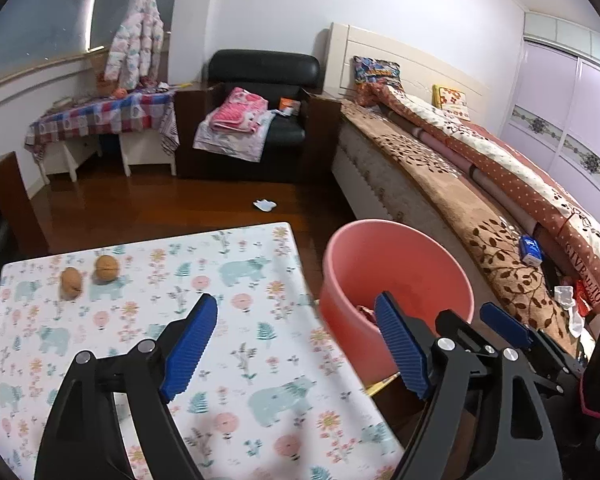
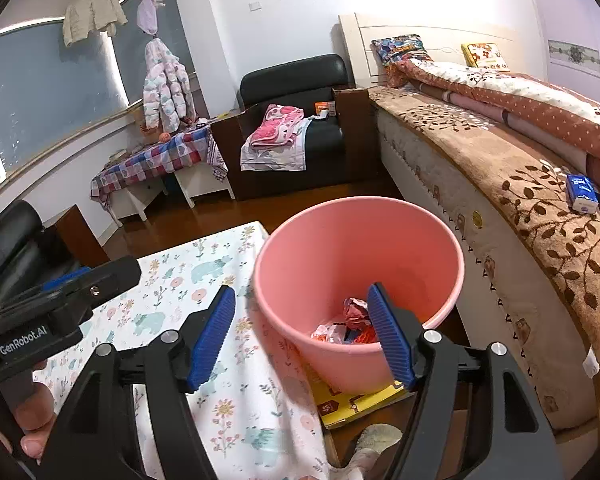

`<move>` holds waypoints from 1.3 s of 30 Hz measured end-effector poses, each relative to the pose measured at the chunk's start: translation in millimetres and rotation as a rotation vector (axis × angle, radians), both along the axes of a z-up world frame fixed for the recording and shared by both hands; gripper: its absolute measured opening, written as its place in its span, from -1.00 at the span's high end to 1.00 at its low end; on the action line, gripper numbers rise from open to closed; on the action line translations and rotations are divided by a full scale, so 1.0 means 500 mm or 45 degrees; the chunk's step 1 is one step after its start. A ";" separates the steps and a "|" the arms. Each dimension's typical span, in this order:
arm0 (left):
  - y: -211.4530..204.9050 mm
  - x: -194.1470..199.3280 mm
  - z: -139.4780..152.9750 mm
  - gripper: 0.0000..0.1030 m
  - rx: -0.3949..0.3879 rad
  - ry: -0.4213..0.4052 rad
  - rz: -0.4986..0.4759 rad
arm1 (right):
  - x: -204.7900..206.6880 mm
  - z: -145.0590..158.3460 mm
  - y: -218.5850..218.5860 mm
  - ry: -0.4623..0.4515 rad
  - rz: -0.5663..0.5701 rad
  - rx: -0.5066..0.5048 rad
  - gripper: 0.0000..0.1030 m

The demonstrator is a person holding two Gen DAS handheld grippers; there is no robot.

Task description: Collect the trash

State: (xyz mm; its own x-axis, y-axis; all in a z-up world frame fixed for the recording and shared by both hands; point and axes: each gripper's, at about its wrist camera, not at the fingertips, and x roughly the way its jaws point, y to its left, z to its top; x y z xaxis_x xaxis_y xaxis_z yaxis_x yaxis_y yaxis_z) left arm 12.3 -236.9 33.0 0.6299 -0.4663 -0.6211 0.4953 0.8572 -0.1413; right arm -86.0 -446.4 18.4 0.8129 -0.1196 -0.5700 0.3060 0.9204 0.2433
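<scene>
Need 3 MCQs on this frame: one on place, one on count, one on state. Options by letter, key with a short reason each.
1. Where does the pink bin stand?
A. Between the cloth-covered table and the bed
B. On the black armchair
C. Under the checked side table

2. How many walnuts lie on the table?
A. None
B. Two
C. Five

3. How do the jaws of the right gripper stand?
A. Shut on a wrapper
B. Shut on the bin rim
C. Open, holding nothing

Key: 1 A, the bin sits on the floor with the table edge on one side and the bed's side on the other. 2 B, two brown walnuts lie side by side near the table's far corner. 3 C, the blue pads stand wide apart and the crumpled wrappers lie in the bin's bottom.
</scene>
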 end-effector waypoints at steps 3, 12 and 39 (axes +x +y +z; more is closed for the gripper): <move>0.025 -0.009 0.004 -0.55 -0.006 -0.016 0.019 | -0.007 0.008 0.019 -0.018 0.013 -0.016 -0.34; 0.079 -0.025 0.002 -0.56 -0.042 -0.013 0.054 | -0.024 0.018 0.063 -0.044 0.028 -0.061 -0.35; 0.112 -0.036 -0.003 -0.56 -0.038 -0.059 0.095 | -0.036 0.032 0.104 -0.066 0.026 -0.174 -0.35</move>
